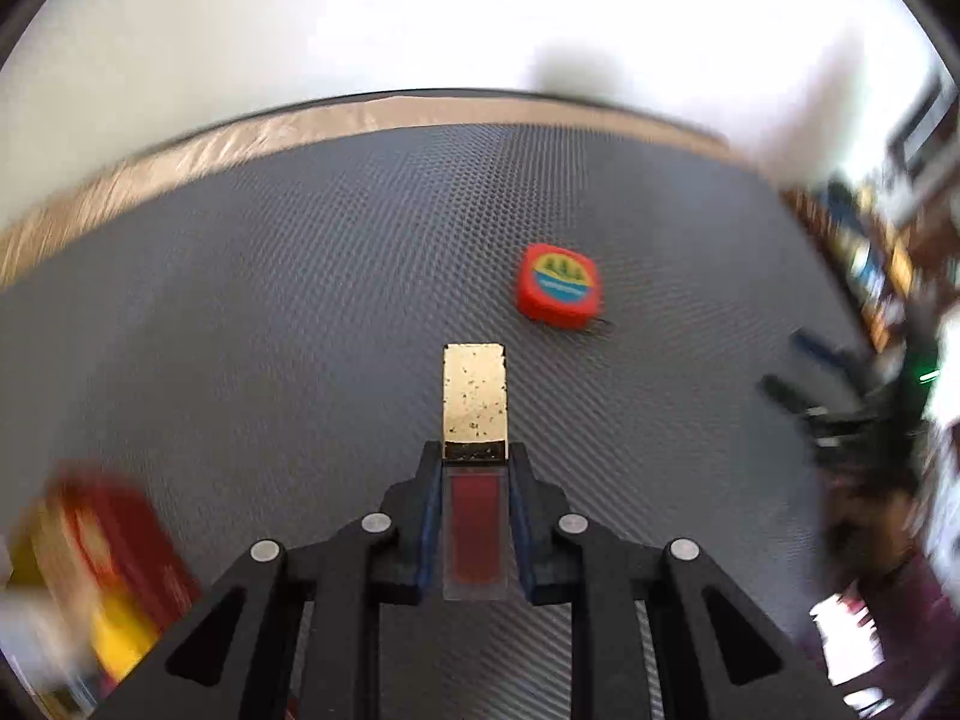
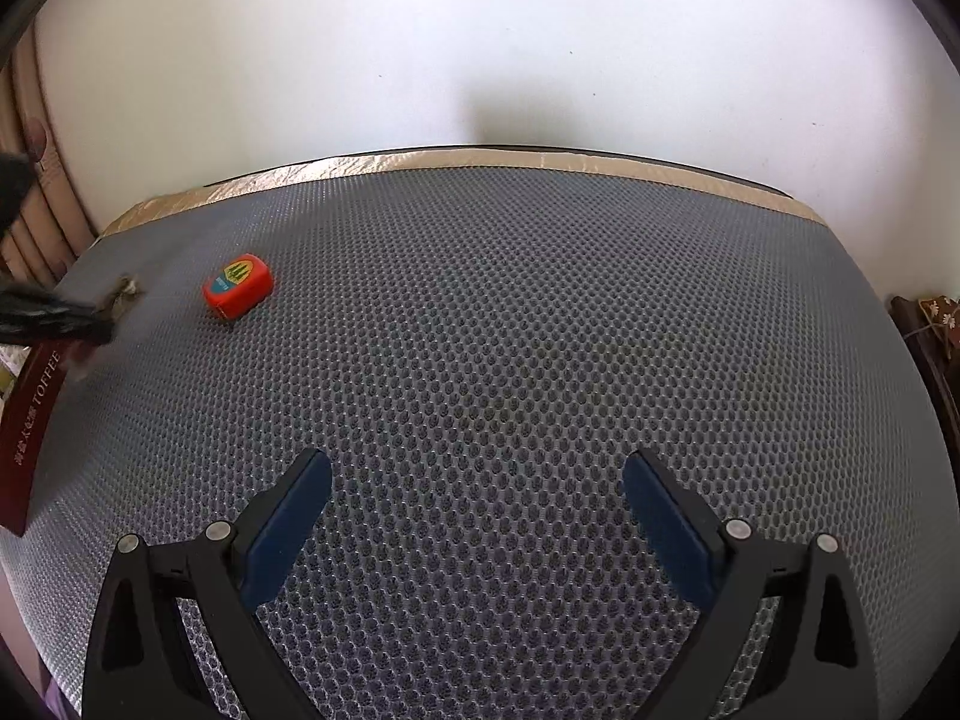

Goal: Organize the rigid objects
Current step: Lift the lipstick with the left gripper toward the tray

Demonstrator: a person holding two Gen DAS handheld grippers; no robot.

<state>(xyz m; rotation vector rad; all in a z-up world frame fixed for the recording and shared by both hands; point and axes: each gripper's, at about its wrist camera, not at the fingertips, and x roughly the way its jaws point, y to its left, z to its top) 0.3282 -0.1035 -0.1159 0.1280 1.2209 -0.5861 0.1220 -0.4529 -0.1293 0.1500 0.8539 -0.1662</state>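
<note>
1. Grey honeycomb mesh mat (image 2: 540,330) covers the worktop, edged at the far side by a tan strip below a white wall.
2. The left gripper (image 1: 474,462) is clamped tight on a slim clear bottle (image 1: 474,534) of red liquid with a speckled gold cap (image 1: 474,393); the cap juts forward past the fingertips, above the mat.
3. The right gripper (image 2: 477,480) hangs spread wide over a bare stretch of mat, with nothing between its blue pads (image 2: 294,516).
4. A red tape measure (image 1: 559,287) with a round blue-and-yellow label lies flat on the mat, ahead and slightly right of the held bottle and apart from it.
5. A dark red toffee box (image 2: 30,420) rests at the mat's left edge; the left wrist view shows it blurred, low on the left, with yellow on it.
6. Blur along the edges of the left view suggests the bottle is mid-carry, so the step in hand appears to be moving it to its place.
7. The next move likely calls for setting the bottle down, perhaps beside the box or the tape measure, then easing the grip slowly so the narrow bottle does not tip.
</note>
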